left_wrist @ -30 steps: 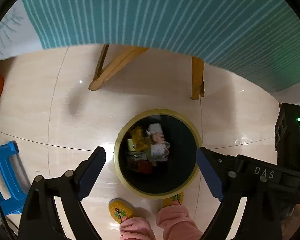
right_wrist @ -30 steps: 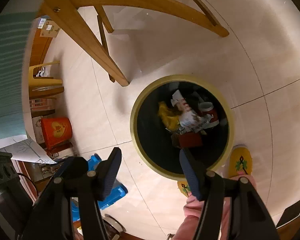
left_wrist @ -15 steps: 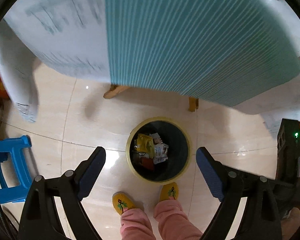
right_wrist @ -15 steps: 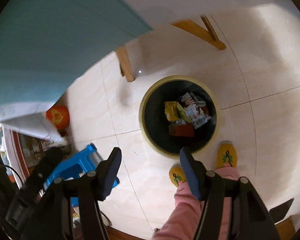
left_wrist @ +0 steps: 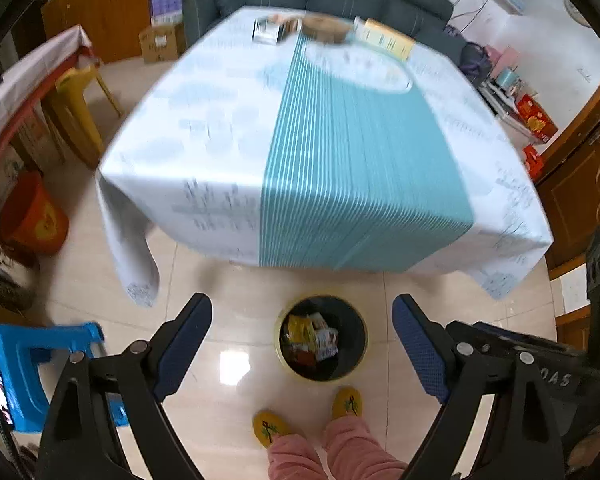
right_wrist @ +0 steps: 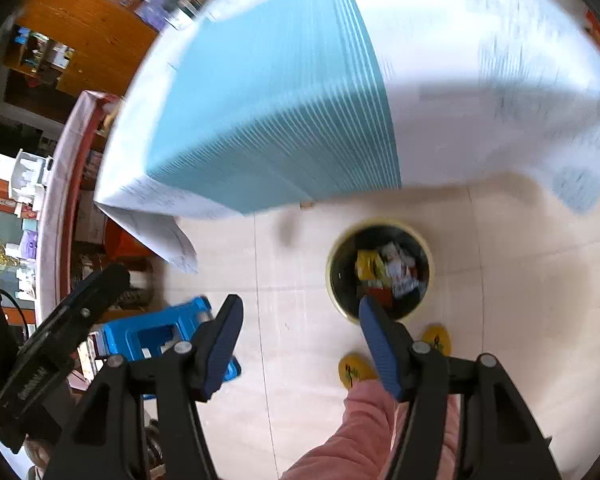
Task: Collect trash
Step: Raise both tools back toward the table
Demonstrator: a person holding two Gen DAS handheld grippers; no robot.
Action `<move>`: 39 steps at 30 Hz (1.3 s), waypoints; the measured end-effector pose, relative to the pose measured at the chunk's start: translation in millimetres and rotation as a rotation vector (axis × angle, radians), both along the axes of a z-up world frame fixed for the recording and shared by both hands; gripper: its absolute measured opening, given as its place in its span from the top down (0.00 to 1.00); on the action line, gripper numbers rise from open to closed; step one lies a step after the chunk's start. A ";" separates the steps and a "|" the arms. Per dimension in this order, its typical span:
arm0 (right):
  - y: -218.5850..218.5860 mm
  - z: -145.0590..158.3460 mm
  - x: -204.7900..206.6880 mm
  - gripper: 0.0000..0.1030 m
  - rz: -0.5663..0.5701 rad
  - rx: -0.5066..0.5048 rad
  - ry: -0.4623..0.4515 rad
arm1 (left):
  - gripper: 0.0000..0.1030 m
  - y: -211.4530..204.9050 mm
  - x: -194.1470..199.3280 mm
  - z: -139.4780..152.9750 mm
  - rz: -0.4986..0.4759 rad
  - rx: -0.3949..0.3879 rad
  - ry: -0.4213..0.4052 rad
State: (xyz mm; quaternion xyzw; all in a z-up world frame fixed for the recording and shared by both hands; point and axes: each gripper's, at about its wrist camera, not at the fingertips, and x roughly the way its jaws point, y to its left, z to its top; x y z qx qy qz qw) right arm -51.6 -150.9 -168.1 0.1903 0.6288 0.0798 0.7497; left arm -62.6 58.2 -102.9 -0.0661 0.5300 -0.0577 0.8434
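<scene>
Two views, both looking steeply down at a tiled floor. Left wrist view: left gripper (left_wrist: 302,330) jaws spread wide, nothing between them. Trash bin (left_wrist: 358,340) stands on the floor just in front of the person's yellow slippers (left_wrist: 270,428), holding wrappers (left_wrist: 310,336). Table (left_wrist: 204,148) with white and teal cloth beyond the bin; blurred items at its far end. Blue stool (left_wrist: 28,364) at left.

Right wrist view: right gripper (right_wrist: 300,320) jaws apart, empty. Bin (right_wrist: 430,258) beside the right finger's tip, wrappers (right_wrist: 390,268) inside.
</scene>
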 end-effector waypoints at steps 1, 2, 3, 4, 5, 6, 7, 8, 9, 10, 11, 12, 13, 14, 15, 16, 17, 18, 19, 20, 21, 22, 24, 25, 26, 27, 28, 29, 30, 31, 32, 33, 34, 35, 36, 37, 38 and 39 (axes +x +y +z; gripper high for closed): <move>1.1 13.0 1.6 0.41 -0.001 0.001 -0.017 | 0.12 0.9 -0.1 9.7 -0.002 -0.001 -0.016; 2.0 23.0 3.1 0.41 -0.002 0.000 -0.029 | 0.12 1.4 0.0 18.7 -0.005 -0.002 -0.031; 3.0 37.3 4.7 0.41 -0.003 -0.005 -0.050 | 0.12 1.9 -0.3 27.4 -0.007 0.000 -0.050; 3.3 46.9 5.5 0.41 -0.004 -0.010 -0.065 | 0.12 2.7 0.4 38.8 -0.009 0.000 -0.069; 3.6 57.1 6.5 0.41 -0.005 -0.014 -0.083 | 0.12 3.5 1.5 49.8 -0.012 -0.002 -0.087; 4.2 70.4 7.6 0.41 -0.007 -0.020 -0.110 | 0.12 5.1 2.3 55.6 -0.015 -0.004 -0.096; 4.3 76.7 6.2 0.41 -0.007 -0.023 -0.125 | 0.12 5.7 3.3 65.2 -0.020 -0.005 -0.112; 5.2 86.0 6.5 0.41 -0.007 -0.028 -0.145 | 0.12 6.7 4.6 75.6 -0.026 -0.005 -0.133; 5.0 94.8 8.5 0.41 -0.009 -0.033 -0.165 | 0.12 6.4 6.1 83.0 -0.030 -0.002 -0.150; 5.6 104.2 9.8 0.41 -0.011 -0.038 -0.185 | 0.12 7.2 7.6 91.2 -0.035 0.003 -0.166; 5.8 111.9 10.7 0.41 -0.013 -0.042 -0.203 | 0.12 5.0 7.7 96.8 -0.038 0.007 -0.176; 4.7 118.7 11.2 0.41 -0.017 -0.046 -0.221 | 0.12 5.4 8.4 107.4 -0.043 0.016 -0.193; 4.3 126.6 12.6 0.41 -0.025 -0.048 -0.241 | 0.12 5.9 9.8 113.8 -0.045 0.022 -0.205; 5.3 132.3 14.2 0.41 -0.032 -0.049 -0.256 | 0.12 6.5 12.3 117.8 -0.048 0.026 -0.216; 5.4 138.3 16.2 0.41 -0.037 -0.049 -0.271 | 0.12 6.5 14.0 125.0 -0.052 0.031 -0.229; 5.3 144.9 18.7 0.41 -0.042 -0.051 -0.285 | 0.12 7.3 16.7 131.5 -0.058 0.034 -0.242; 5.2 151.3 21.4 0.41 -0.046 -0.051 -0.300 | 0.12 7.7 18.7 137.1 -0.063 0.037 -0.250; 5.9 156.1 23.2 0.41 -0.050 -0.049 -0.312 | 0.12 7.1 21.9 142.6 -0.068 0.041 -0.256; 7.3 161.4 25.4 0.41 -0.054 -0.048 -0.326 | 0.12 7.3 24.2 146.5 -0.069 0.043 -0.258; 7.5 164.8 26.6 0.41 -0.058 -0.049 -0.337 | 0.12 7.8 27.9 152.3 -0.070 0.045 -0.262; 7.5 171.0 28.2 0.41 -0.063 -0.048 -0.355 | 0.12 8.1 29.1 155.4 -0.068 0.044 -0.267; 7.4 174.8 29.6 0.41 -0.064 -0.049 -0.366 | 0.12 8.3 31.9 159.8 -0.064 0.045 -0.274; 7.5 182.9 33.0 0.41 -0.062 -0.053 -0.392 | 0.12 8.7 38.4 167.3 -0.056 0.052 -0.293; 7.5 186.2 35.7 0.41 -0.058 -0.055 -0.402 | 0.12 8.2 41.3 168.6 -0.051 0.059 -0.297; 7.1 189.1 38.1 0.41 -0.054 -0.058 -0.413 | 0.12 8.3 44.9 170.6 -0.047 0.067 -0.302; 6.5 192.1 41.5 0.41 -0.051 -0.061 -0.423 | 0.12 8.0 49.8 172.8 -0.036 0.079 -0.307; 5.1 194.6 46.3 0.41 -0.046 -0.062 -0.432 | 0.12 8.2 54.7 174.6 -0.024 0.088 -0.311; 3.4 196.3 52.7 0.41 -0.039 -0.064 -0.438 | 0.12 8.6 61.1 175.6 -0.014 0.087 -0.310; 1.3 196.9 58.8 0.41 -0.034 -0.067 -0.442 | 0.12 9.1 67.7 175.1 -0.007 0.081 -0.303; -0.5 197.5 63.4 0.41 -0.031 -0.071 -0.444 | 0.12 9.5 74.4 174.0 0.001 0.075 -0.293; -2.9 197.8 71.2 0.41 -0.025 -0.073 -0.447 | 0.12 10.0 82.0 171.9 0.010 0.068 -0.279; -5.1 198.0 78.2 0.41 -0.017 -0.073 -0.451 | 0.13 10.6 88.8 168.8 0.017 0.061 -0.266; -7.3 197.6 86.8 0.41 -0.007 -0.077 -0.454 | 0.13 10.8 98.1 165.0 0.029 0.056 -0.249; -9.8 197.3 96.7 0.41 0.005 -0.081 -0.457 | 0.13 10.3 109.4 160.9 0.048 0.054 -0.233; -12.3 196.2 106.5 0.41 0.020 -0.082 -0.460 | 0.13 9.6 116.3 157.4 0.061 0.055 -0.224; -15.5 194.1 118.9 0.41 0.041 -0.079 -0.461 | 0.13 7.9 127.8 153.2 0.079 0.055 -0.211; -19.2 190.9 133.1 0.41 0.063 -0.072 -0.454 | 0.13 5.9 138.4 149.6 0.095 0.051 -0.198; -22.8 187.3 147.4 0.41 0.085 -0.063 -0.440 | 0.13 2.8 151.8 145.1 0.113 0.035 -0.183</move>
